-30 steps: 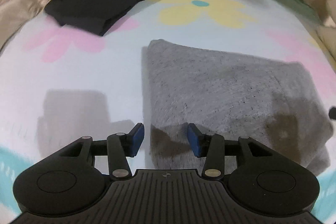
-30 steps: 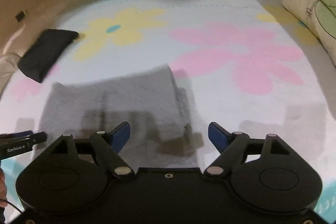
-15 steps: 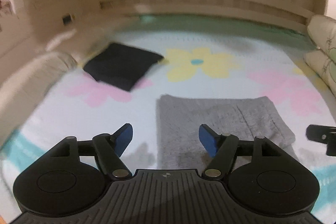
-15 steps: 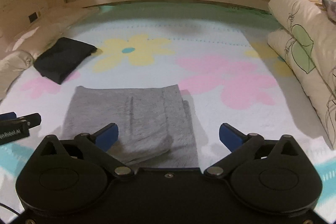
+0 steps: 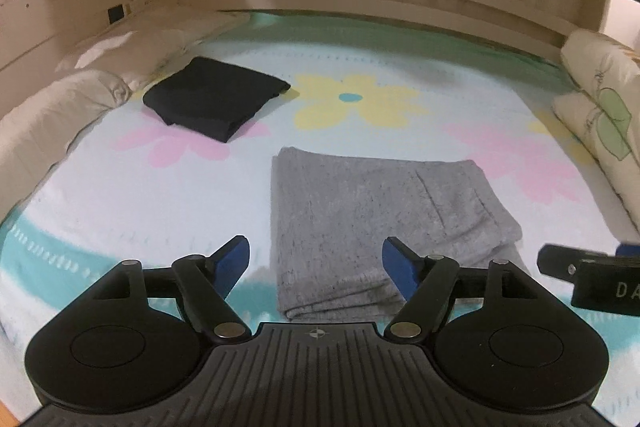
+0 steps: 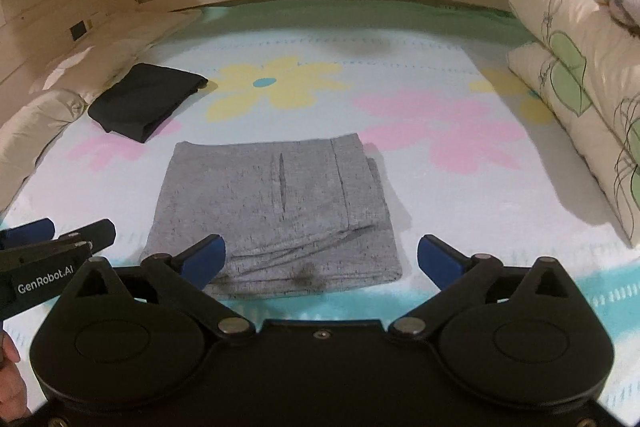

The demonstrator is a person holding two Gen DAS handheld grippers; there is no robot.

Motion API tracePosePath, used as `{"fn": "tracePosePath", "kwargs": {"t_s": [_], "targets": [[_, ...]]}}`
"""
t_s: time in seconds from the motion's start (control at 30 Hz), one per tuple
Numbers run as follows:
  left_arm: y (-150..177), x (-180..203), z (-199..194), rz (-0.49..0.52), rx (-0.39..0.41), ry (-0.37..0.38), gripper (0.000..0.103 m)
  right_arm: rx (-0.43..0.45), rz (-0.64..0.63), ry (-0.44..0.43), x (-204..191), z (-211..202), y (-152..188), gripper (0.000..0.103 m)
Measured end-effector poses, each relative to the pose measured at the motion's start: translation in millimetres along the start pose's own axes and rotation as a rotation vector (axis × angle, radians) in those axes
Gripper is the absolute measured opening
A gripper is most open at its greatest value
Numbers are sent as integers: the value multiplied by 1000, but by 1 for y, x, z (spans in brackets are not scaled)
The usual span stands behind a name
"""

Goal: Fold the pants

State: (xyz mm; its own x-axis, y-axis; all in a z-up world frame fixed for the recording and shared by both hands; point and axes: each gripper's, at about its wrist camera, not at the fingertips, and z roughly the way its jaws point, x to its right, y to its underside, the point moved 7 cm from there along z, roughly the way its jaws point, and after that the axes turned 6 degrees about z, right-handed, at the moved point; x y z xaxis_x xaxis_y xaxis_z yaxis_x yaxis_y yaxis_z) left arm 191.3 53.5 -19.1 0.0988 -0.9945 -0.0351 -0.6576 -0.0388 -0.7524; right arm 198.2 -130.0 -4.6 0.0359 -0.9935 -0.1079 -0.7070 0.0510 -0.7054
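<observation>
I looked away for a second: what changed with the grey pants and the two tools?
Both tools, left tool and right tool, have just been opening and drew back from the grey pants, nothing between their jaws. The pants stay folded; the black garment is unmoved.

Pants: we saw grey pants (image 6: 276, 211) folded into a flat rectangle.
Place: they lay on our flowered bed (image 6: 440, 187), edges stacked at the near side.
</observation>
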Motion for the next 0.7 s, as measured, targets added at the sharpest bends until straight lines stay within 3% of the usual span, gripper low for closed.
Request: {"fn": "tracePosePath", "kwargs": {"t_s": [0.27,0.7], "targets": [[-3,9,-3,62,9,-14,72,-82,104,-33,5,8,10,102],[5,9,-1,58,-42,7,72,-97,51,-6,-5,10,15,102]]}}
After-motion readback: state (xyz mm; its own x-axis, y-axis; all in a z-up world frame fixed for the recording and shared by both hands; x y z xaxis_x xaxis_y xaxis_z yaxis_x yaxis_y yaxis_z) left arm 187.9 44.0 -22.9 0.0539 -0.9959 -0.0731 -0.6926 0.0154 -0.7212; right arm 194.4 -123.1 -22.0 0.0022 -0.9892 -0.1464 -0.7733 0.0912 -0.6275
